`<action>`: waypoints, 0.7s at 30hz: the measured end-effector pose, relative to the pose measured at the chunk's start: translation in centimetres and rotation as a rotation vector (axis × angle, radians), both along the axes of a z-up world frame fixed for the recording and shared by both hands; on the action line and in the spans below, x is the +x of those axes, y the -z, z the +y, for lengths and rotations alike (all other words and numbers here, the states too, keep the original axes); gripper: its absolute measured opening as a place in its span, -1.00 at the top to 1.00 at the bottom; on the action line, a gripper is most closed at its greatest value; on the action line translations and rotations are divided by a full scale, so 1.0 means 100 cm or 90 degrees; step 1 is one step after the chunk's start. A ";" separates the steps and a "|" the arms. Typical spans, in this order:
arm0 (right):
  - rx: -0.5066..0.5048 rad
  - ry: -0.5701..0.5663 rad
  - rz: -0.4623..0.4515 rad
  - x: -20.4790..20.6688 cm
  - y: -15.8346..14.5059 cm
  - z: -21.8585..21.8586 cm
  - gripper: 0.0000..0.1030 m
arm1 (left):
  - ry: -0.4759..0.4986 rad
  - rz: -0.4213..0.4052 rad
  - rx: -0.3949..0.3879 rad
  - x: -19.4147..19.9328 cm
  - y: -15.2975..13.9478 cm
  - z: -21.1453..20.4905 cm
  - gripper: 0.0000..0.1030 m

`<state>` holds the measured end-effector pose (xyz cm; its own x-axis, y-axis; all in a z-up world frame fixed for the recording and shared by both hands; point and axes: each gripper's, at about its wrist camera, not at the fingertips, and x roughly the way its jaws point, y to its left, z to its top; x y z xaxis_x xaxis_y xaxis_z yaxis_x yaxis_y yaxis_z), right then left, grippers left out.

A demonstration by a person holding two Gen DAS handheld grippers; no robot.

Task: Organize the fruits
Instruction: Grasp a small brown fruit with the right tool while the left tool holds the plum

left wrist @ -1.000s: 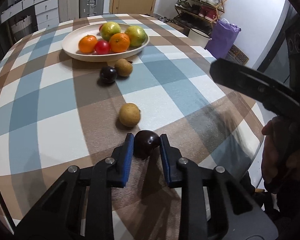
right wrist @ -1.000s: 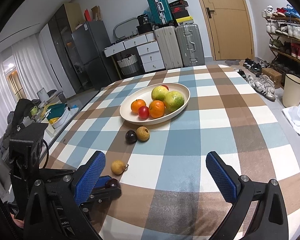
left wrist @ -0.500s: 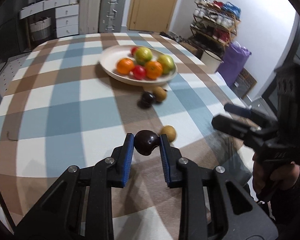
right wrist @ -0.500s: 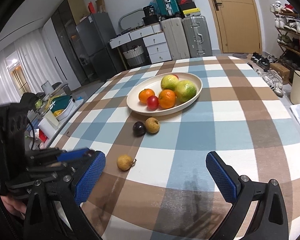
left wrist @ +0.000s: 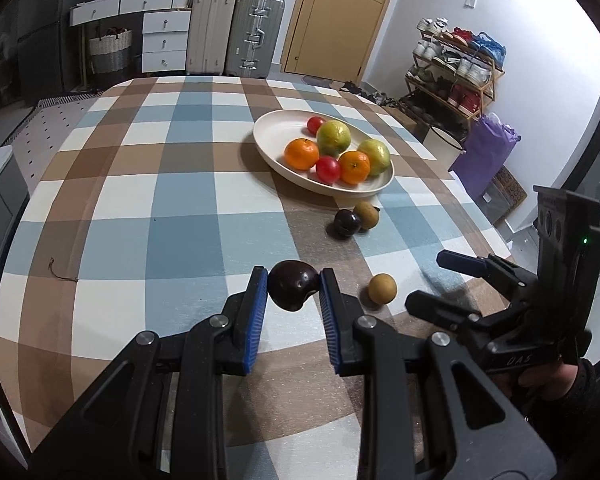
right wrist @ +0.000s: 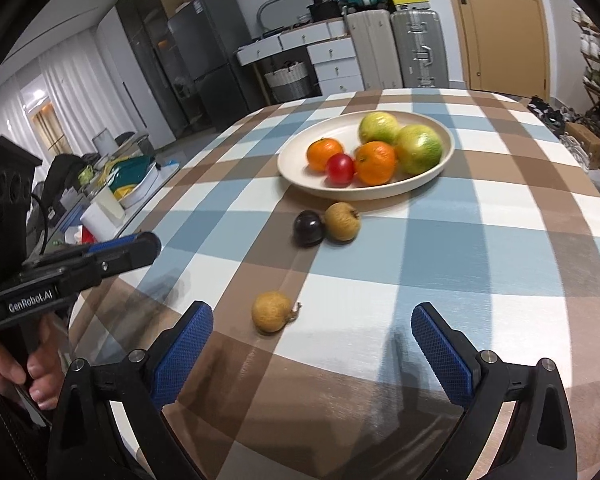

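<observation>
Left hand-held gripper (left wrist: 293, 286): blue pads pinching a dark plum (left wrist: 293, 285), now carried clear above the checked table (left wrist: 140, 184); a second ago the plum sat low, close to the cloth.
Right hand-held gripper (right wrist: 311, 344): jaws spread wide, nothing between them, now lower and nearer the tan fruit (right wrist: 272, 312), which lies just ahead of its left pad.
Second dark plum (right wrist: 309, 227) and second tan fruit (right wrist: 342, 221): touching, just in front of the plate; unmoved.
Plate (right wrist: 300, 160): holds two oranges, two green fruits and red ones; contents unchanged.
</observation>
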<state>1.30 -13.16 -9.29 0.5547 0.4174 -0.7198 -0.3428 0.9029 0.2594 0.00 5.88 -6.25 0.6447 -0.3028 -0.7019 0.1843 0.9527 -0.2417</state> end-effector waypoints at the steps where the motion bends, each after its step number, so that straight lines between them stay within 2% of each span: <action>1: -0.004 -0.005 0.000 0.001 0.001 0.003 -0.97 | -0.002 0.000 -0.003 0.000 0.000 0.002 0.55; 4: -0.017 -0.018 0.005 0.005 0.005 0.012 -0.88 | -0.003 0.000 -0.006 0.002 0.000 0.003 0.55; 6: -0.023 -0.029 0.012 0.007 0.008 0.016 -0.69 | -0.003 0.000 -0.007 0.003 0.000 0.004 0.55; 7: -0.027 -0.037 0.018 0.009 0.010 0.019 -0.51 | -0.004 0.001 -0.007 0.003 0.001 0.004 0.55; 10: -0.032 -0.049 0.022 0.013 0.014 0.024 -0.35 | -0.006 0.005 -0.006 0.007 0.002 0.005 0.55; 11: -0.031 -0.055 0.024 0.013 0.014 0.026 -0.20 | -0.007 0.006 -0.006 0.008 0.003 0.005 0.55; 12: -0.035 -0.058 0.025 0.013 0.015 0.028 -0.14 | -0.007 0.007 -0.007 0.010 0.004 0.006 0.55; 14: -0.062 -0.074 0.024 0.012 0.016 0.034 0.39 | -0.009 0.009 -0.007 0.014 0.005 0.007 0.55; 17: -0.092 -0.098 0.013 0.011 0.015 0.043 0.43 | -0.011 0.012 -0.011 0.023 0.006 0.009 0.55; 21: -0.065 -0.098 0.015 0.014 0.015 0.040 0.44 | -0.010 0.013 -0.010 0.031 0.006 0.008 0.55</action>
<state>2.69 -9.16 -10.79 0.4725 0.4206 -0.7745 -0.4742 0.8621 0.1788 3.08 6.64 -6.82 0.6350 -0.3043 -0.7101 0.1648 0.9514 -0.2603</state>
